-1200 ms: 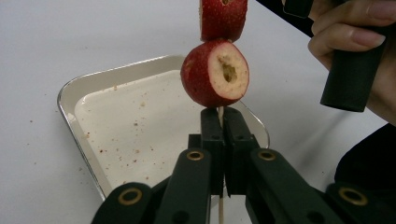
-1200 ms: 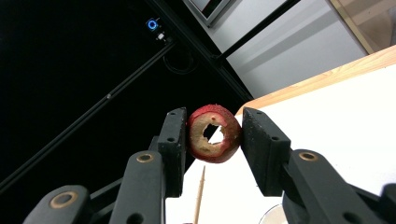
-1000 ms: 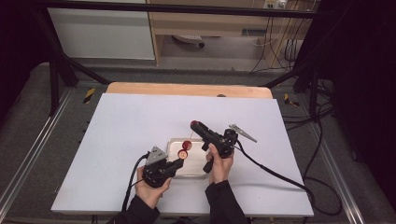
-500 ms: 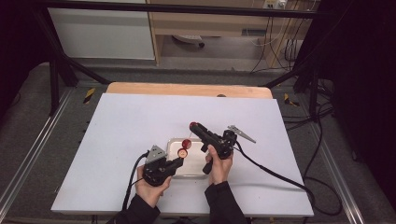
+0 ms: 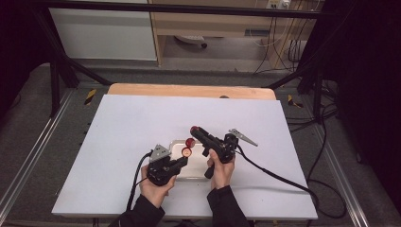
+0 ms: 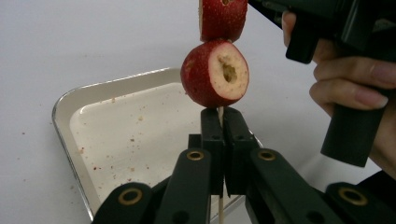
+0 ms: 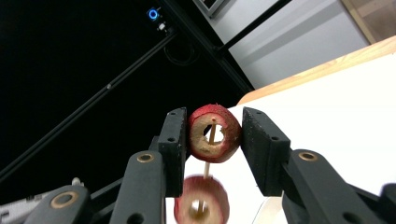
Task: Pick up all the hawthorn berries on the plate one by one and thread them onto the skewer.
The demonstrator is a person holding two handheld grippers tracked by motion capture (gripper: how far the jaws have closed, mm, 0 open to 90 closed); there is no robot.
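Observation:
My left gripper (image 6: 223, 116) (image 5: 183, 161) is shut on a thin wooden skewer (image 6: 220, 113) that stands up from its jaws. A cored red fruit (image 6: 215, 73) (image 5: 187, 152) is threaded on the skewer just above those jaws. A second cored red fruit (image 7: 214, 133) (image 6: 223, 18) sits higher, with the skewer tip showing through its hole. My right gripper (image 7: 214, 140) (image 5: 195, 131) is shut on this upper fruit, one pad on each side. Both grippers are held over the small white tray (image 5: 176, 147).
The tray (image 6: 121, 135) lies on a white table sheet (image 5: 132, 127) and holds only crumbs. A wooden table edge (image 5: 189, 91) runs along the far side. Cables trail from both grippers toward the near and right edges.

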